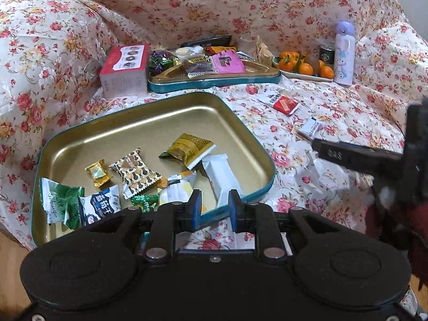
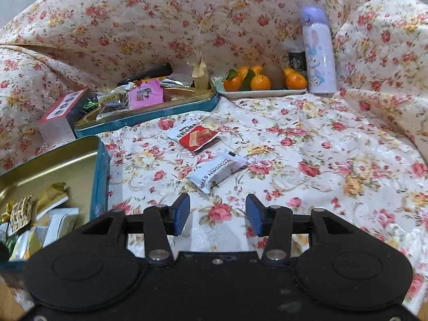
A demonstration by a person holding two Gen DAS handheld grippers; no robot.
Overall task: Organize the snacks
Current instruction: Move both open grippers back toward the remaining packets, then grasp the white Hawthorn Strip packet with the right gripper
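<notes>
We take the near gold-lined tin (image 1: 149,123) as our landmark. Our left gripper (image 1: 212,208) hangs over its near rim, jaws a narrow gap apart with nothing between them; wrapped snacks already lie inside, among them a white packet (image 1: 222,176) and a gold packet (image 1: 187,148). Our right gripper (image 2: 218,215) is to the right of the tin over the floral cloth (image 2: 321,160), jaws moderately open and empty.

Two snacks are not yet in a tin. The white wrapper (image 2: 214,174) lies just beyond the right gripper, right of the tin; the red-and-white packet (image 2: 195,137) lies a little farther, near it but apart.

We judge the main risk to be the grasp itself: both packets are flat and slick on loose, crinkled cloth, so closing jaws could pinch fabric with the wrapper, or push it away. Dragging cloth could tug the tin. The tin's right wall stands in the way of carrying a packet in, so a low carry could clip it.

Beyond the tin sit a second tin (image 1: 214,83) heaped with sweets, a pink box (image 1: 124,69) at its left, then a plate of oranges (image 2: 263,91), a dark can (image 2: 297,60) and a lilac bottle (image 2: 319,50), all well apart from the loose packets.
</notes>
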